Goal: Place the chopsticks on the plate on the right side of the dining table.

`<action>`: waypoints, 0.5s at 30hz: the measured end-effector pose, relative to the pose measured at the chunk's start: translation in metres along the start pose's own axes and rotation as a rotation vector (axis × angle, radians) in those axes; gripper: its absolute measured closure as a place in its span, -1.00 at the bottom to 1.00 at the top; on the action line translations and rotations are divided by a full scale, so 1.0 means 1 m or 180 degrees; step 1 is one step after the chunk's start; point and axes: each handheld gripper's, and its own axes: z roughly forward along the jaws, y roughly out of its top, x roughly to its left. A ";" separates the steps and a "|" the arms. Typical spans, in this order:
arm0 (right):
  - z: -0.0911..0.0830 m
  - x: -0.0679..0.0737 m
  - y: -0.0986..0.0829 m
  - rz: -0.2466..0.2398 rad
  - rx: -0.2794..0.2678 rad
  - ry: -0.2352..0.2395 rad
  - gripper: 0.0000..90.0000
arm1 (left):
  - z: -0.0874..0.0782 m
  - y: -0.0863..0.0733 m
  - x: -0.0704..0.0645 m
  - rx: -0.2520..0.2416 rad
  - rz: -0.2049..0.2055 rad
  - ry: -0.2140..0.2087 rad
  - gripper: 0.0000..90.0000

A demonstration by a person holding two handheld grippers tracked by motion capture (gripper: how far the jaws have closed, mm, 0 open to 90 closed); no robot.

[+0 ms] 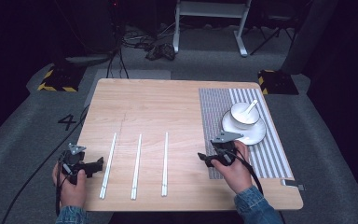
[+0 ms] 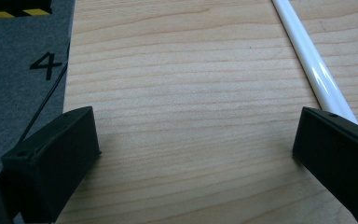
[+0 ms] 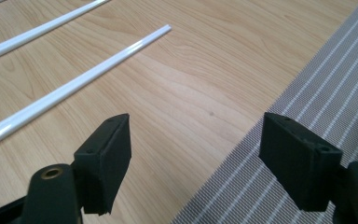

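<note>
While both jaws stand spread and empty, I hold left hand-held gripper (image 1: 94, 166) low at table's near-left corner, right hand-held gripper (image 1: 204, 158) near mat's near edge. Left chopstick pair (image 1: 108, 165) lies just beside left jaws, toward table's middle; long axis runs near edge to far edge. Left hand nearer it; I judge short sideways shift comes next. Right gripper view adds third chopstick pair (image 3: 74, 84) lying across wood beyond jaws and striped mat (image 3: 307, 107) weave; high view adds bowl (image 1: 244, 113) with spoon on plate.

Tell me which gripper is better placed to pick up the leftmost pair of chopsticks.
The left gripper: it sits open right beside the leftmost pair of chopsticks, while the right gripper is by the striped mat.
</note>
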 end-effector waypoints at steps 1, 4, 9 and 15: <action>0.003 0.002 0.001 0.0006 -0.0005 0.0011 -0.42 | 0.000 0.000 0.000 0.0002 -0.0002 0.0000 -1.00; 0.010 0.009 0.006 -0.0047 0.0032 0.0079 -0.42 | 0.000 0.000 0.000 0.0002 -0.0001 0.0000 -1.00; 0.022 0.021 0.012 -0.0088 0.0045 0.0151 -0.44 | 0.000 0.000 0.000 0.0002 0.0000 0.0000 -1.00; 0.042 0.038 0.017 -0.0123 0.0084 0.0247 -0.45 | 0.000 0.000 0.000 0.0002 -0.0001 0.0000 -1.00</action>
